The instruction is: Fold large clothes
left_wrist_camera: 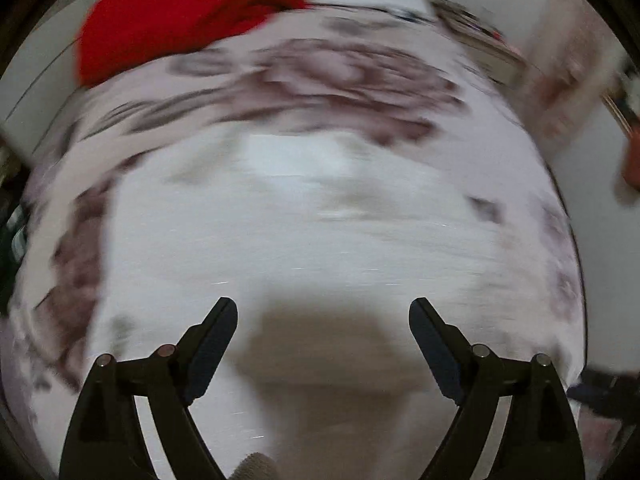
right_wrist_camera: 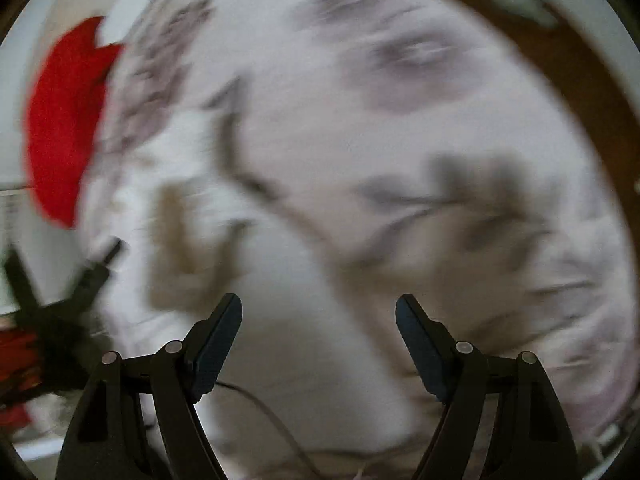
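You are holding the left gripper (left_wrist_camera: pixel 323 312) with its jaws spread wide and nothing between them, pointing steeply down over a white garment (left_wrist_camera: pixel 320 232) that is filling the middle and lower part of the left wrist view. The right gripper (right_wrist_camera: pixel 319 310) is likewise standing wide apart and gripping nothing, hovering above the same pale cloth (right_wrist_camera: pixel 312 184) at the centre of its frame. Both pictures are smearing badly, so the garment's outline and any fold lines are staying hard to read; the white piece seems to be lying on a bedspread with a dark floral pattern (left_wrist_camera: pixel 344 76) spreading across the upper half of the left view. A red garment (left_wrist_camera: pixel 180 16) is sitting in the upper left of that frame, apart from the white one, and showing again at the left edge of the right wrist view (right_wrist_camera: pixel 64 120). Judging by this, you are between grasps: the white piece may be partly folded, and the red one is looking untouched and waiting.
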`<state>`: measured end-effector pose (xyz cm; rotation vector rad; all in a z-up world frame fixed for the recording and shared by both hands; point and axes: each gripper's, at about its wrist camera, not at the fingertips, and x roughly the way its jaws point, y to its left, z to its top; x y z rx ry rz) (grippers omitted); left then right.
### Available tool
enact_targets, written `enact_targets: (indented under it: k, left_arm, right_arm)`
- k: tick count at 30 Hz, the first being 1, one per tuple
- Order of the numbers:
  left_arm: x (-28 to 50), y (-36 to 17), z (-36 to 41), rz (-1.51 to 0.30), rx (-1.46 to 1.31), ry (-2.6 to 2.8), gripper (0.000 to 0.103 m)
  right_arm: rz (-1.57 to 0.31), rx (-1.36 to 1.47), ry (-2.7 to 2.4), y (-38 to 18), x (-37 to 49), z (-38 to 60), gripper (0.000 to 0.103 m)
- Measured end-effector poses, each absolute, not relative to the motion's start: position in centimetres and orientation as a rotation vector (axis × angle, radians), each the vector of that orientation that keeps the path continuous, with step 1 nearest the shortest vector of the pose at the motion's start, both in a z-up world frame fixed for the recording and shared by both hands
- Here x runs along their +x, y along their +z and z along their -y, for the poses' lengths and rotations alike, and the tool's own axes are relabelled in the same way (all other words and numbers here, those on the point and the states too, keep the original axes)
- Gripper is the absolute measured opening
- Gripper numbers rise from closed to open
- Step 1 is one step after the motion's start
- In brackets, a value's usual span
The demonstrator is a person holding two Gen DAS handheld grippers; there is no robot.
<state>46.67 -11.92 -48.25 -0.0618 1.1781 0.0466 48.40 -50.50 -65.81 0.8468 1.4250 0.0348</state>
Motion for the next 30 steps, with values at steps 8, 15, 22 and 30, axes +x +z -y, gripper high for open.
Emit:
enact_targets:
  k: [8, 15, 22, 30]
  left_arm:
    - [46.9, -51.9, -0.1, -1.208, 0.041, 0.371, 0.088]
    - [47.4, -53.8, -2.3, -1.212, 0.023, 0.393, 0.088]
    - [49.1, -52.7, -2.0, -1.269, 0.000, 0.351, 0.088]
    - [61.1, -55.6, 2.3, -1.381, 0.001, 0.123, 0.088]
  right_arm:
    - [-1.489, 0.784, 0.262, -69.1, 59.2, 41.3, 0.081]
    - [-1.356, 0.495, 0.214, -65.8, 62.3, 37.9, 0.005]
    - [-1.624, 0.329, 0.138, -68.3, 65.2, 38.8, 0.020]
    - [-1.511, 0.327, 0.267, -63.2, 72.0, 33.8, 0.043]
